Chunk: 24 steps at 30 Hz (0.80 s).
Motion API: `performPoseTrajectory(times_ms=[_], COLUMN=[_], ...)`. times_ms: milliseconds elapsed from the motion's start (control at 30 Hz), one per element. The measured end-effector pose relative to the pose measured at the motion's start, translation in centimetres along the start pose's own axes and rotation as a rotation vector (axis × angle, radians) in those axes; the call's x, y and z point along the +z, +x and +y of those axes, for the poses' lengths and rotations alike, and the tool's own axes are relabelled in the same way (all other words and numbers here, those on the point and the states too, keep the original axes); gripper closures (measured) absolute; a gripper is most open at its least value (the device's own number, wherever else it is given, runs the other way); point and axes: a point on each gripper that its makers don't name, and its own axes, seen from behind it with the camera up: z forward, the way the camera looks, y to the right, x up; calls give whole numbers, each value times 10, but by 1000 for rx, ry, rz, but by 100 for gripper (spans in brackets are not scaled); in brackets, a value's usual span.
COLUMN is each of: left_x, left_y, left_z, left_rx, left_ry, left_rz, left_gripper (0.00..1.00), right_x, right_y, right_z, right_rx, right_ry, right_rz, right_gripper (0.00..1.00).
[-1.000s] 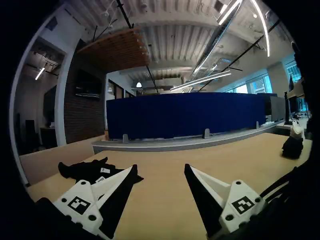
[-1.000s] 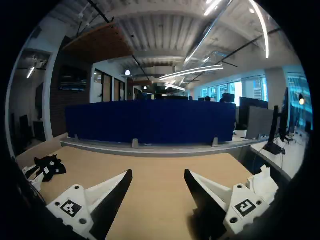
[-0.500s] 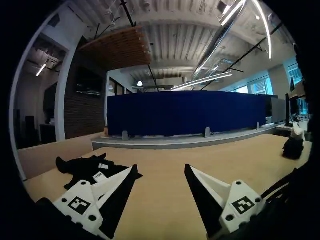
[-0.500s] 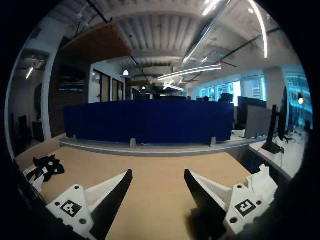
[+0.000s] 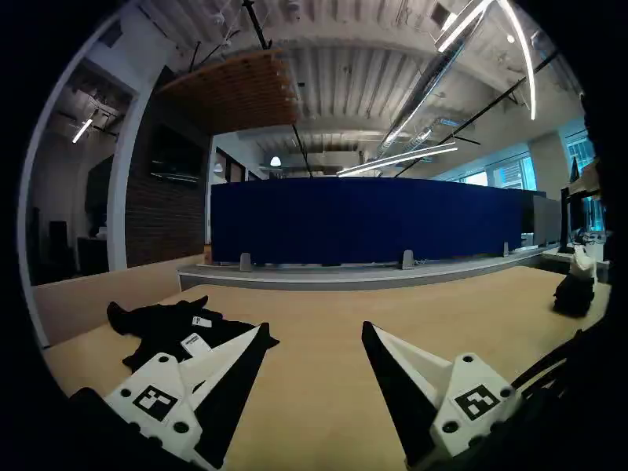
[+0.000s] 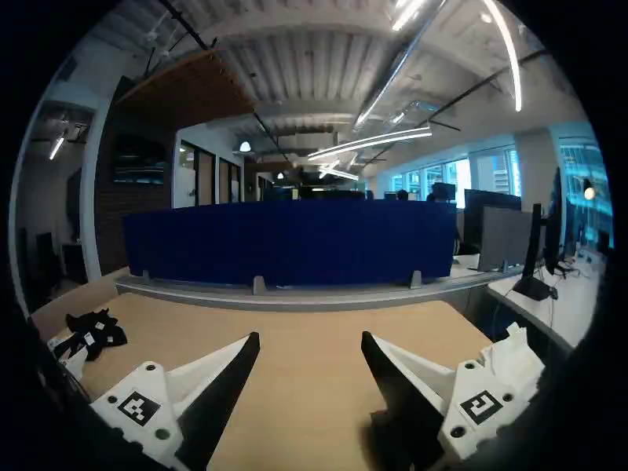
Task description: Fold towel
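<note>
A black towel (image 5: 177, 330) with small white tags lies crumpled on the light wooden table (image 5: 330, 314), at the left in the left gripper view. My left gripper (image 5: 314, 331) hovers open just to its right, and its left finger (image 5: 228, 369) overlaps the cloth's near edge. In the right gripper view the same black towel (image 6: 93, 334) sits far off at the left edge of the table (image 6: 314, 330). My right gripper (image 6: 310, 339) is open over bare wood, with nothing between its fingers.
A blue partition (image 5: 361, 224) on a grey ledge closes the table's far side. A dark bundle with a white top (image 5: 575, 289) sits at the table's right. A white crumpled item (image 6: 514, 353) lies by my right gripper's right finger. Monitors (image 6: 502, 235) stand on the neighbouring desk.
Both views have drifted slightly, with the table and partition sitting a little lower in frame. The towel has not moved on the table. Both grippers stay open.
</note>
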Motion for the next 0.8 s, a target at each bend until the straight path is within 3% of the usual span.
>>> performPoseTrajectory(times_ms=[467,800], left_x=[-1,-1], left_y=[0,0], left_z=[1,1], left_rx=[-1,-1], left_ry=[0,1], left_rz=[0,0], left_gripper=[13,13], right_x=[-11,-10], right_y=[28,-9], right_z=[12,37], right_rx=[17,36], right_ry=[-2,-34], right_rz=[87,126], right_gripper=[0,0])
